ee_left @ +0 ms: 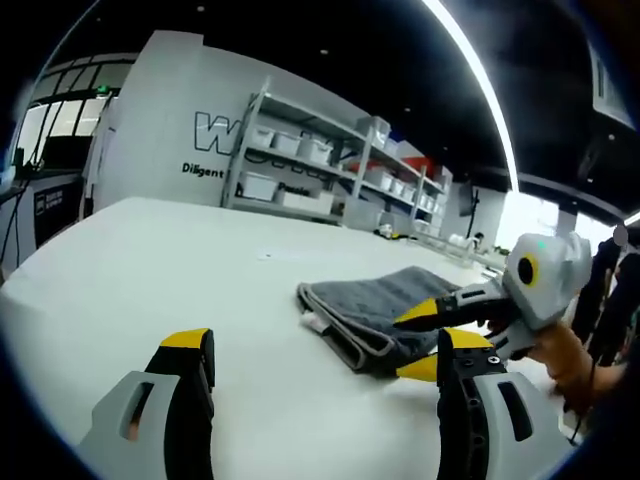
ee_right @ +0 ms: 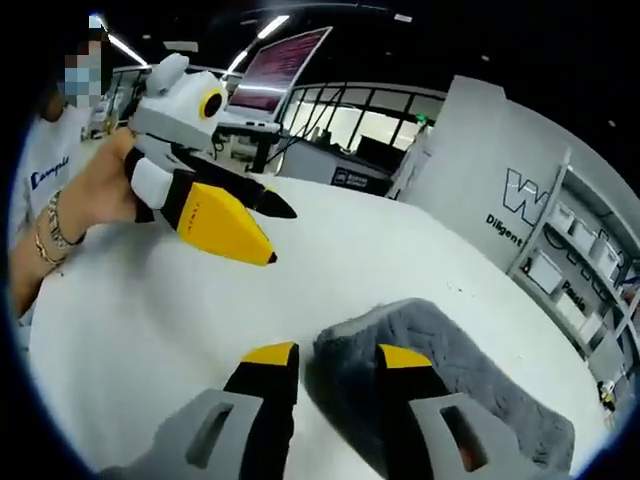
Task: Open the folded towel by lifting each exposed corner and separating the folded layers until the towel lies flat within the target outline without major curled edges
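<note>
— Where's the towel sitting?

— The grey folded towel [ee_left: 378,312] lies on the white tabletop [ee_left: 180,270], out in the open and nearer the edge on the shelving side. It is still folded, with the stacked layers showing along its near edge.

— And the left tool?

— The left tool [ee_left: 322,362] hovers above bare tabletop, just short of the towel, its yellow-tipped jaws spread wide with nothing between them. In the right gripper view you see it again [ee_right: 272,232] held up off the tabletop in a person's hand [ee_right: 98,185], bracelets on the wrist.

— The right one?

— The right tool [ee_right: 336,358] is down at the towel's [ee_right: 450,365] corner. Its jaws stand apart; one yellow tip lies over the grey cloth, the other sits just beside the folded edge above the white surface. From the left gripper view it comes in from the side [ee_left: 425,340], with its tips at the towel's near end; I cannot tell whether they touch the fabric.

— Anything behind?

— Metal shelving [ee_left: 330,165] with white bins against a lettered wall, beyond the tabletop's far edge.
</note>
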### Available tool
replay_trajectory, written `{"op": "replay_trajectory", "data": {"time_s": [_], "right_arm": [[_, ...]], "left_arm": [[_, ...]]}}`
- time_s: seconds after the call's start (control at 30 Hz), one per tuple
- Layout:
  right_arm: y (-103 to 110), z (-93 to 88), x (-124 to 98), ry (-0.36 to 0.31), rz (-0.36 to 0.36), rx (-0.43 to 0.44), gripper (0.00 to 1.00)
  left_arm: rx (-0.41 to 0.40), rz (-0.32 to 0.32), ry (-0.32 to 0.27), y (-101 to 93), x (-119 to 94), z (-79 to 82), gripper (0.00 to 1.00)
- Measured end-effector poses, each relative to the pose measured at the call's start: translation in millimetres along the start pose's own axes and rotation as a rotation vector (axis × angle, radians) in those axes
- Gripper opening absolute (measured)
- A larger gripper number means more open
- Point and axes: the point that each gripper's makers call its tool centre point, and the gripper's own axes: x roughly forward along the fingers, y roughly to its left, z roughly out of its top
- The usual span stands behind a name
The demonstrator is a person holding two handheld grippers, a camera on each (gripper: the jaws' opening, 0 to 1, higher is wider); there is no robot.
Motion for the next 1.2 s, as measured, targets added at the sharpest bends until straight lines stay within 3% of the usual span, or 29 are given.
{"op": "replay_trajectory", "data": {"time_s": [0.17,0.23,0.53,1.2], "right_arm": [[3,0.7,3,-0.011,0.009,-0.035,0.04],[3,-1.3,1,-0.013,0.005,-0.036,0.01],[-15,4.3,-14,-0.056,-0.047,-0.04,0.0],[-100,-18.8,-67,-0.043,-0.261,0.016,0.0]], "left_arm": [[0.0,-0.005,0.003,-2.6,-1,-2.1,0.9],[0.002,-0.003,0.001,-2.3,-1,-1.8,0.9],[0.0,-0.004,0.002,-3.9,-1,-3.3,0.9],[-0.007,0.002,0.009,-1.1,0,-5.5,0.9]]}}
